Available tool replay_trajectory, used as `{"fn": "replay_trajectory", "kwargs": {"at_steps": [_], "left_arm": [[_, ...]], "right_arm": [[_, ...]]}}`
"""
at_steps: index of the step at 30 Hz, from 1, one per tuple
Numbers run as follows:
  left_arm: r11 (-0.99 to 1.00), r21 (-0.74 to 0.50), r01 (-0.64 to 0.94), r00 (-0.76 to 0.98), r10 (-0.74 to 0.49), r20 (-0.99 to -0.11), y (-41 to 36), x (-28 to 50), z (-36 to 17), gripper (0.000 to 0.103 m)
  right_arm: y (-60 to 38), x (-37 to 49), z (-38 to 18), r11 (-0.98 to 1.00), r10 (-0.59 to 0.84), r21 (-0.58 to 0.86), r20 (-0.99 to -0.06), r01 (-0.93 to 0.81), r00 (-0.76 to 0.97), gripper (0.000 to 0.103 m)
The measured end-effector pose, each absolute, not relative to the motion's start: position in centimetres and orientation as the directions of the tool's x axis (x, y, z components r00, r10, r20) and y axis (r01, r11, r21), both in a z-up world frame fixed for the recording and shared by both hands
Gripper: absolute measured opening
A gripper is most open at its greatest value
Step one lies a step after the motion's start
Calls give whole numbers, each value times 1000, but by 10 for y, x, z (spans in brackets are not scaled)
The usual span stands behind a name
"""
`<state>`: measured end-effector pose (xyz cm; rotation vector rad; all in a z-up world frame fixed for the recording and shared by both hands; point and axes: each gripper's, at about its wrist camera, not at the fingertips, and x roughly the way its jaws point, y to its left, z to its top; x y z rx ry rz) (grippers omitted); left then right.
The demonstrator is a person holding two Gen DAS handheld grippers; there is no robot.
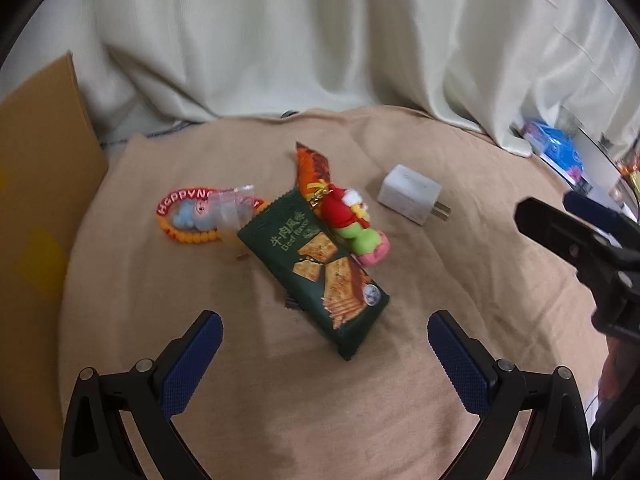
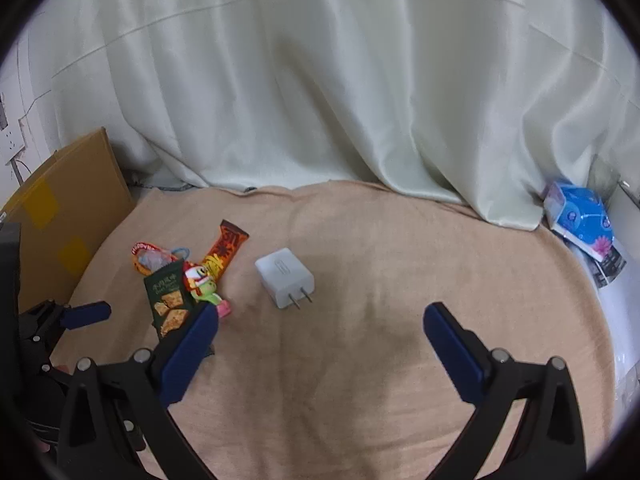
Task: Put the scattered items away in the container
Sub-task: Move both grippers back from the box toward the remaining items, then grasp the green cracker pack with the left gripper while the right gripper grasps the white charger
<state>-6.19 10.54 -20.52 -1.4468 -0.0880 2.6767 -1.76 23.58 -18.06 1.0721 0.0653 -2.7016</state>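
A dark green cracker packet (image 1: 316, 264) lies on the beige cloth (image 1: 360, 400), just ahead of my open, empty left gripper (image 1: 324, 328). Beside it lie a plush toy (image 1: 356, 224), an orange snack packet (image 1: 314, 166), a beaded "HAPPY" charm (image 1: 192, 216) with a small clear bag, and a white plug charger (image 1: 412, 194). In the right wrist view the charger (image 2: 285, 277) lies ahead of my open, empty right gripper (image 2: 320, 320); the green packet (image 2: 168, 300), toy (image 2: 204, 282) and orange packet (image 2: 224, 252) lie to its left. A cardboard box (image 1: 36, 208) stands at the left.
A pale curtain (image 2: 320, 100) hangs behind the cloth. A blue tissue pack (image 2: 580, 216) and papers lie at the far right. The cardboard box (image 2: 64, 232) borders the cloth's left edge. The right gripper shows at the left wrist view's right edge (image 1: 560, 220).
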Motion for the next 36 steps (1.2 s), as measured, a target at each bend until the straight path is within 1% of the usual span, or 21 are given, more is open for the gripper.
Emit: {"fn": "replay_trajectory", "kwargs": {"at_steps": [3,7,12,14,17,22,24,26,27,28,29,30,32,33,35,36], "left_arm": [[-998,-48,-49,-550,67,-833,107,-69,-210,103],[-998,-51,-28,-550,58,-833,104,-79,-213,103],[-1000,-16,4,-541,11,-841,101,-89,-221,103],[-1000,-27,5,-542,20,-840,98,-91,-223,103],[-997,-72,-11,-530,67,-846,95,-94,-228,102],[-995,-99,-22,-542,95,-835,92,-97,-228,101],[-992,-113,-47,-542,120,-832,93,-98,-227,91],[-990,-117,-72,-546,138,-826,96,-98,-226,66],[-988,-126,-89,-545,154,-824,97,-98,-225,58],[-985,-138,-105,-545,173,-820,99,-97,-224,46],[-984,-137,-112,-553,176,-814,101,-94,-221,40],[-985,-128,-117,-570,172,-804,101,-91,-217,37],[-979,-151,-138,-585,204,-785,99,-84,-210,28],[-974,-174,-144,-596,226,-771,94,-79,-205,26],[-968,-206,-142,-605,249,-756,85,-73,-198,18],[-968,-211,-136,-613,250,-750,81,-71,-196,17]], "right_arm": [[237,-23,-188,-972,-199,45,-689,232,-697,103],[236,-29,-196,-970,-199,40,-704,242,-682,103],[237,-35,-201,-967,-218,64,-702,246,-678,103],[237,-37,-202,-965,-225,65,-699,254,-678,103],[236,-41,-204,-965,-227,68,-704,254,-673,103],[234,-43,-205,-965,-225,65,-705,255,-673,103],[234,-43,-205,-964,-226,64,-704,257,-673,103],[234,-43,-206,-963,-231,67,-705,261,-671,103],[234,-43,-206,-963,-230,66,-706,261,-670,103],[234,-44,-207,-963,-229,66,-708,260,-668,103],[234,-44,-208,-964,-229,68,-709,259,-667,103],[233,-44,-209,-964,-230,70,-711,258,-665,103],[233,-44,-209,-964,-229,71,-713,256,-663,103],[232,-44,-209,-964,-230,71,-712,258,-664,103],[232,-43,-208,-963,-233,74,-709,259,-666,103],[231,-42,-208,-962,-236,76,-706,261,-667,103]]}}
